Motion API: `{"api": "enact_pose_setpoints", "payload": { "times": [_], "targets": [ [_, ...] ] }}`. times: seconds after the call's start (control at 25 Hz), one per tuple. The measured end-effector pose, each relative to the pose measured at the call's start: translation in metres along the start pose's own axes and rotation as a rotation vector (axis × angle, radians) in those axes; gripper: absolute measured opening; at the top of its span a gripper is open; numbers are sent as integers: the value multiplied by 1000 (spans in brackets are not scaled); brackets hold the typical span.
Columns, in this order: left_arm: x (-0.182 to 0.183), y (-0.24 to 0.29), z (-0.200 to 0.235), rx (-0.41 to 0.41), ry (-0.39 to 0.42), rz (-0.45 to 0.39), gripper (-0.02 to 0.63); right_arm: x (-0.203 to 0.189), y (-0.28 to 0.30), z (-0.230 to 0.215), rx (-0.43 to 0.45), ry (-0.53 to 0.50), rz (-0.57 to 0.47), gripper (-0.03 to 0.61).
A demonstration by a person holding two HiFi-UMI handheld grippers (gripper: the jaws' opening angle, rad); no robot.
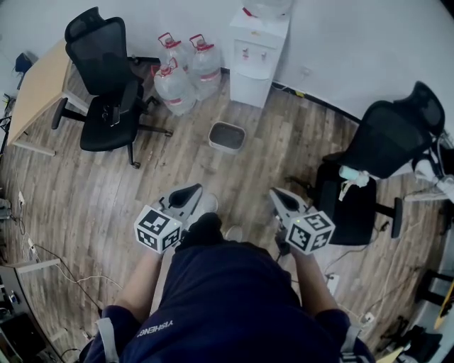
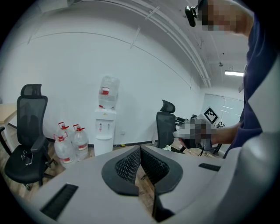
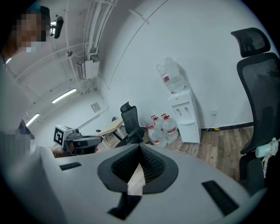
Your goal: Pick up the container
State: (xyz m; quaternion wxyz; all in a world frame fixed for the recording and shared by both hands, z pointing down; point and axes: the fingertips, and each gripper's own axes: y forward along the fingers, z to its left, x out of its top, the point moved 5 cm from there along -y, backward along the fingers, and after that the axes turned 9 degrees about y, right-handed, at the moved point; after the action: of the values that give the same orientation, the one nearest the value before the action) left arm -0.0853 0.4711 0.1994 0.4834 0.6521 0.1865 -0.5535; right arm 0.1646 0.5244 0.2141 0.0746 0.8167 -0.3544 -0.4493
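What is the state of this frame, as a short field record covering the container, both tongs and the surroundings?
container: gray, open-topped, on the wooden floor before the water dispenser, untouched
left tongs: shut, empty, well short of the container
right tongs: shut, empty, likewise
nearby: three water bottles; a black chair at left, another at right
task: pickup not yet begun

Desk (image 1: 39, 88), far left: cut off by the edge. Water dispenser (image 1: 257, 53), far: bottle (image 1: 268, 7) on top cropped. Container (image 1: 227, 136): contents too small to tell. Hands hidden under left gripper (image 1: 191, 191) and right gripper (image 1: 278, 195). Right gripper view: chair (image 3: 260, 87) cut at right edge.
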Motion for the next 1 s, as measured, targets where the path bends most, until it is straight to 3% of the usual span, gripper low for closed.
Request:
{"api": "enact_pose_setpoints", "payload": {
  "times": [0.44, 0.76, 1.0],
  "targets": [
    [6, 64, 77, -20, -41, 3, 25, 45, 64, -43, -46, 27, 31, 17],
    [14, 127, 190, -96, -76, 53, 25, 101, 162, -71, -106, 59, 73, 17],
    [11, 163, 288, -131, -83, 124, 25, 147, 233, -96, -199, 83, 109, 17]
  ]
}}
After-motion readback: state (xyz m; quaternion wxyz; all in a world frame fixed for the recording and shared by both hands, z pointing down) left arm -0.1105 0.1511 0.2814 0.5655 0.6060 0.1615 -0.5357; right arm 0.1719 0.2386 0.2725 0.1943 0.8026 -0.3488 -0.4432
